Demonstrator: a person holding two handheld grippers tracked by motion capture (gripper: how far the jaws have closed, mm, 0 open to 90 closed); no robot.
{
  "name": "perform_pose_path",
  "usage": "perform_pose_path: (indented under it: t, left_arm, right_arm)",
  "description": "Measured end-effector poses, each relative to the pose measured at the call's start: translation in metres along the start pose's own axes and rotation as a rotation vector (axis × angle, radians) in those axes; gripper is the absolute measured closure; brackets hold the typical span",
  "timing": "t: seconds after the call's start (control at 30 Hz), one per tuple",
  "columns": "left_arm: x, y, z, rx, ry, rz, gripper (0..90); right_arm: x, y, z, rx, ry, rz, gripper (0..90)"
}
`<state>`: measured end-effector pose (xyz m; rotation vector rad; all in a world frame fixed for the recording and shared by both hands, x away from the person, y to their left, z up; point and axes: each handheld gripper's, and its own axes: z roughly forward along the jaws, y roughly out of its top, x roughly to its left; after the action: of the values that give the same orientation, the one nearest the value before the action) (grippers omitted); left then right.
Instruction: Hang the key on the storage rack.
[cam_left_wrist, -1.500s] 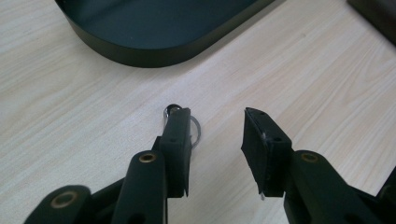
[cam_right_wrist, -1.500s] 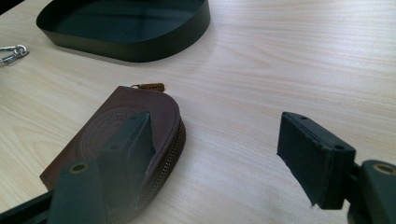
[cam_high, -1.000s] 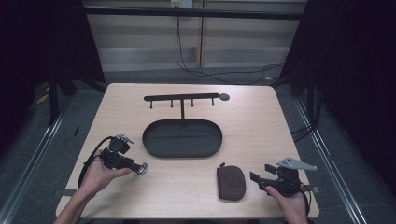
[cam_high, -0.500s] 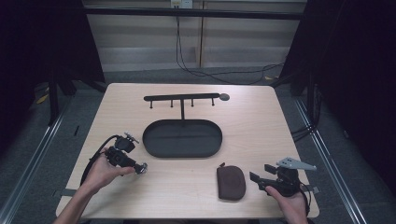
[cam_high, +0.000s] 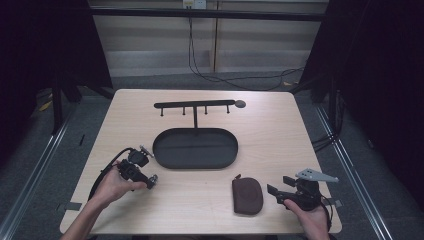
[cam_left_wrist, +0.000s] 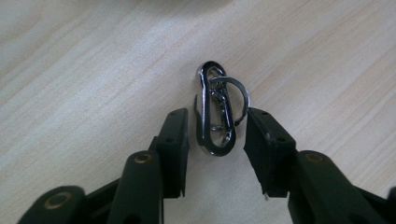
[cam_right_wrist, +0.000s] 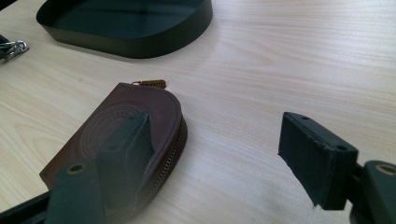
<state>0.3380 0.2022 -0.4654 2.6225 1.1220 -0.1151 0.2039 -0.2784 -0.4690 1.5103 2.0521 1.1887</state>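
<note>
Left gripper (cam_left_wrist: 215, 135) had its fingers spread around the carabiner (cam_left_wrist: 215, 114) left of the tray (cam_high: 195, 148), probably touching nothing yet, so I'd center before squeezing.

Silver carabiner (cam_left_wrist: 215, 112), brown embossed pouch (cam_right_wrist: 122, 126), black tray (cam_high: 195, 148)

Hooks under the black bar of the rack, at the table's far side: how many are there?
4. The hooks hang in a row beneath the bar, two left of the stem and two right. Small; another could be hidden.
</note>
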Motion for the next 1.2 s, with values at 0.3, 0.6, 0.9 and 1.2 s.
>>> perform_pose_path:
  t: [0.3, 0.6, 0.9, 1.2]
  left_arm:
    - [-0.001, -0.002, -0.003, -0.004, -0.024, 0.024, 77.6]
    - [-0.003, -0.002, -0.005, 0.014, -0.046, 0.047, 85.2]
    - [-0.007, 0.003, -0.013, 0.02, -0.033, 0.054, 85.4]
    - [-0.01, 0.007, -0.027, 0.022, -0.022, 0.079, 85.4]
  right_arm:
    - [0.0, 0.0, 0.0, 0.003, -0.001, 0.001, 25.7]
    - [0.0, 0.0, 0.001, 0.009, -0.002, 0.004, 25.4]
    - [0.0, 0.0, 0.001, 0.007, -0.001, 0.003, 25.2]
    - [0.0, 0.0, 0.001, 0.003, -0.001, 0.002, 24.9]
